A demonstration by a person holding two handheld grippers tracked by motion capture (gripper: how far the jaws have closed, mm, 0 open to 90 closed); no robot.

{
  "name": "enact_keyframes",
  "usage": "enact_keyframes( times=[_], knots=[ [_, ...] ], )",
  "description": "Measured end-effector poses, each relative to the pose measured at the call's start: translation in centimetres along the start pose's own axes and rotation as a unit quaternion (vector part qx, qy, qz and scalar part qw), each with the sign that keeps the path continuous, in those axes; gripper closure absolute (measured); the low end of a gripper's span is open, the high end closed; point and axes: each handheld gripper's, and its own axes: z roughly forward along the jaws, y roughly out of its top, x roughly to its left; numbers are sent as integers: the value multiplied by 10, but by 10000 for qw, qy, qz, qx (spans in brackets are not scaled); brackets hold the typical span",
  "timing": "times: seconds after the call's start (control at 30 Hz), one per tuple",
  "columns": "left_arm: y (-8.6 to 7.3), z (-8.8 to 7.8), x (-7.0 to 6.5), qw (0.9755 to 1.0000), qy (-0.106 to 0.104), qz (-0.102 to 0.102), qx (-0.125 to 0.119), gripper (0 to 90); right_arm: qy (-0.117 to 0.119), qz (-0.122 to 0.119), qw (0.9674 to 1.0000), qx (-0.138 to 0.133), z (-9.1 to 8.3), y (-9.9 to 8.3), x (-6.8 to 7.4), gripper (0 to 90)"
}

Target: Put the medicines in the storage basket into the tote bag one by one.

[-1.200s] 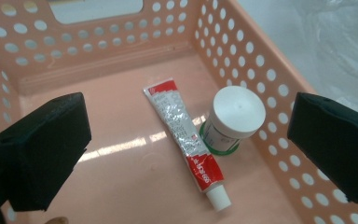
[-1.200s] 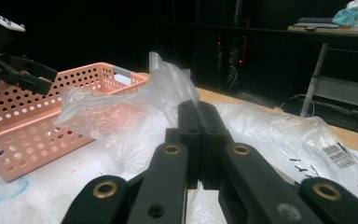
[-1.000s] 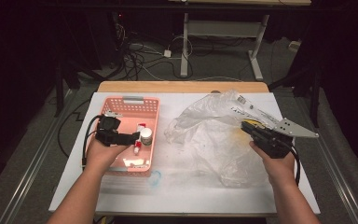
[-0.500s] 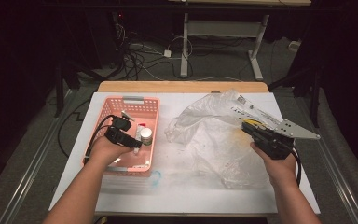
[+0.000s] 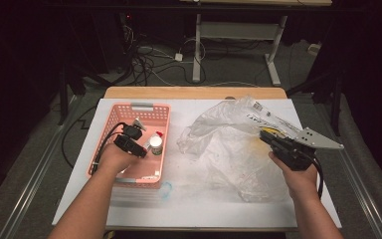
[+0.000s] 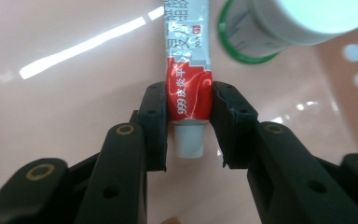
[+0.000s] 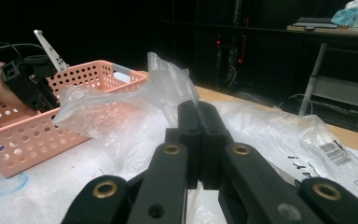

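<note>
From the high view, the left gripper [image 5: 138, 148] reaches down into the salmon-pink perforated plastic basket [image 5: 110, 124] at the left of the white-covered table [image 5: 189, 204], just beside a small white-capped bottle [image 5: 155, 144] that stands in the basket, while the right gripper [image 5: 273, 141] rests at the right edge of the crumpled clear plastic bag [image 5: 229, 144] that spreads over the middle of the table; a small clear ring [image 5: 166, 188] lies on the table in front of the basket. In the left gripper view, the left gripper [image 6: 189, 122] has just been closing its jaws, and they now sit narrow, pressed on either side of the red shoulder of a red-and-silver printed tube with a white screw cap [image 6: 187, 56], which lies flat on the pink basket floor [image 6: 74, 121] with its cap towards the camera; the white-capped bottle [image 6: 279, 23] stands just beyond it. In the right gripper view, the right gripper [image 7: 198, 108] has its jaws pressed fully together, with the clear bag [image 7: 135, 116] bunched around and behind its tips; whether film is pinched between them I cannot tell, and the pink basket [image 7: 51, 121] with the left gripper [image 7: 25, 84] over it sits farther off at the left
</note>
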Motion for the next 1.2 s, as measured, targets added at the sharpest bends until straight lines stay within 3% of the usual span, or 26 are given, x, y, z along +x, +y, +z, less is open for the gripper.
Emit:
enact_keyframes(
  times=[0.23, 0.33, 0.4, 0.5, 0.6, 0.7, 0.87, 1.2],
  knots=[
    [-9, -3, 13, 9997, 50, -225, 25, 657, -18, -10, 10000, -43, -2, 1, 0, 900],
    [-12, -4, 15, 9998, 14, -198, 9, 652, -11, 3, 10000, -48, -2, 2, -1, 900],
    [-11, -5, 16, 9997, -78, -217, -57, 561, -4, -13, 10000, -57, -2, 2, 0, 900],
    [-8, -3, 15, 9996, -53, -169, -199, 448, -2, -22, 10000, -57, -2, 2, 0, 900],
    [-2, 3, 13, 9995, -31, -101, -304, 422, 3, -18, 10000, -32, -1, 2, 0, 900],
    [2, 9, 10, 9993, 70, 56, -363, 423, 24, -36, 10000, -25, 0, 2, 1, 900],
    [9, 10, 7, 9993, 140, 150, -309, 470, 33, -40, 10000, 10, 1, 1, 2, 900],
    [11, 8, 11, 9995, 190, 57, -228, 648, 27, -40, 10000, 17, 1, 0, 1, 900]
  ],
)
